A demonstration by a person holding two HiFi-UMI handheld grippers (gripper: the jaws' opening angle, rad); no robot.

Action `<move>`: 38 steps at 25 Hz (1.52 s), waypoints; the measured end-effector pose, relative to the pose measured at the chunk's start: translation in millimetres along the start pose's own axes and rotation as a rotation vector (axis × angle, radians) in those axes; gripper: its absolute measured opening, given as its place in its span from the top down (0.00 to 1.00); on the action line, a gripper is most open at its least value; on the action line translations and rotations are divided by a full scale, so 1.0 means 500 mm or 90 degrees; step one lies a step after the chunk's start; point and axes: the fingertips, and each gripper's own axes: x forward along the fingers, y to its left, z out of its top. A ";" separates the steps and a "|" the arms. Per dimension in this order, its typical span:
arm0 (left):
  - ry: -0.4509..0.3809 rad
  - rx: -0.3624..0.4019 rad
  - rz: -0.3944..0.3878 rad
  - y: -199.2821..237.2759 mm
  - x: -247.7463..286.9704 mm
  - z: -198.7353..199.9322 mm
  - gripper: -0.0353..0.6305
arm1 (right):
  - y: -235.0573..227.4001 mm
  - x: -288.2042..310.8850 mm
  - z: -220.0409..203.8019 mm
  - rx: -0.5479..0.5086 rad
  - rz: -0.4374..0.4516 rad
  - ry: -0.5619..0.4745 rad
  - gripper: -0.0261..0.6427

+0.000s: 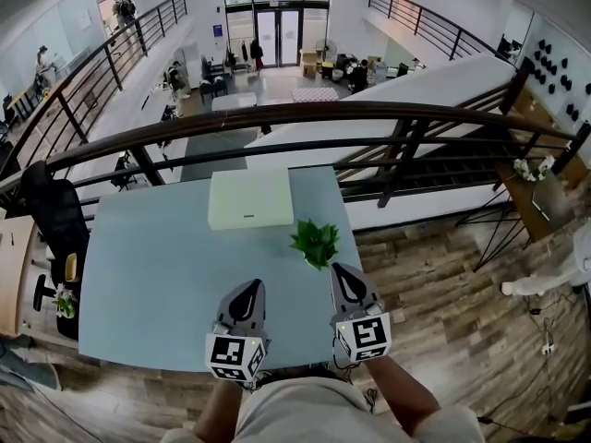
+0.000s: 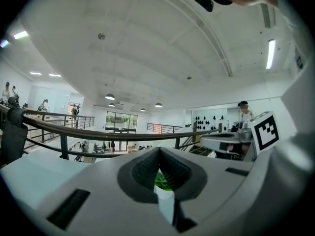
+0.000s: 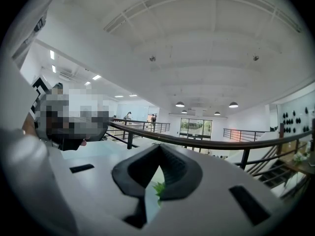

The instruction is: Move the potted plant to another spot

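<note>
One plant (image 1: 316, 243): a small tuft of green leaves in a little white pot. Standing upright on the table (image 1: 157, 266), just ahead of the right gripper (image 1: 343, 272) and slightly to its left, not touching it. Farther ahead and to the right of the left gripper (image 1: 247, 291). Seen through the gap behind the closed tips in both gripper views, low and centred.

Probably light and easy to tip. Leaves soft and thin, likely to bend or tear if squeezed. Pot apparently stiff and smooth, perhaps a little slippery. Best taken by the pot's sides, below the foliage, with a gentle, level grip and kept upright while carried.

Two grippers, both with jaws closed together and nothing between them. Held side by side near the table's close edge, each pointing roughly level toward the far side. A square-marker cube on each.

One flat white box (image 1: 249, 198), well beyond both grippers, behind the plant and to its left, near the table's far edge. One pale blue table, otherwise bare, with plenty of open surface left of the left gripper.

Beyond the table's far edge, one dark curved railing (image 1: 277, 116), with an open hall below. Wood floor to the right of the right gripper.
</note>
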 end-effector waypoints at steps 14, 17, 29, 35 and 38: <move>0.004 -0.004 -0.015 -0.018 0.025 -0.002 0.93 | -0.009 -0.003 0.030 -0.024 0.014 -0.012 0.96; 0.006 -0.005 -0.021 -0.025 0.032 -0.003 0.93 | -0.005 -0.005 0.032 -0.033 0.027 -0.012 0.96; 0.009 -0.005 -0.021 -0.025 0.036 -0.008 0.93 | -0.021 -0.008 0.020 -0.023 0.014 0.000 0.96; 0.008 -0.001 -0.019 -0.022 0.033 -0.006 0.93 | -0.027 -0.009 0.020 -0.020 0.007 -0.003 0.96; 0.007 0.000 -0.017 -0.025 0.031 -0.005 0.93 | -0.030 -0.012 0.017 -0.017 0.006 -0.002 0.96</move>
